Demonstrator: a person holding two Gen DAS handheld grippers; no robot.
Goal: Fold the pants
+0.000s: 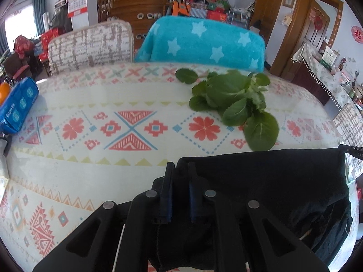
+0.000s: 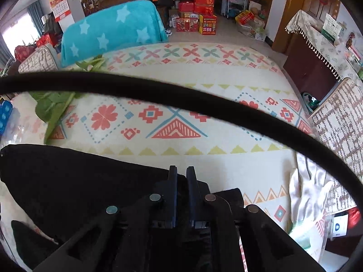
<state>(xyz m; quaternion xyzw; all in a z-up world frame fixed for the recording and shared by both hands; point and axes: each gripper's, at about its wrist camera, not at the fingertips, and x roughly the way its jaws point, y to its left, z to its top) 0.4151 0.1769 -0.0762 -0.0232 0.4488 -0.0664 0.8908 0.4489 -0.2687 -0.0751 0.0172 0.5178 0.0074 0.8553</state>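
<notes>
With both grippers — left [image 1: 180, 170], right [image 2: 181, 173] — clamped on the black pants [image 1: 261, 181], lift evenly, keeping the edge between the fingers taut — clear of the greens [image 1: 233, 99] ahead.

Black pants [image 1: 267, 181] were seen bunched across the lower right of the left wrist view. In the right wrist view they [image 2: 68, 181] filled the lower left, draped over the patterned surface.

Leafy greens [image 1: 236, 104] lie ahead on the patterned tablecloth [image 1: 90, 104]; a white glove [image 2: 306, 195] rests to the right, a blue packet [image 1: 18, 104] far left.
</notes>
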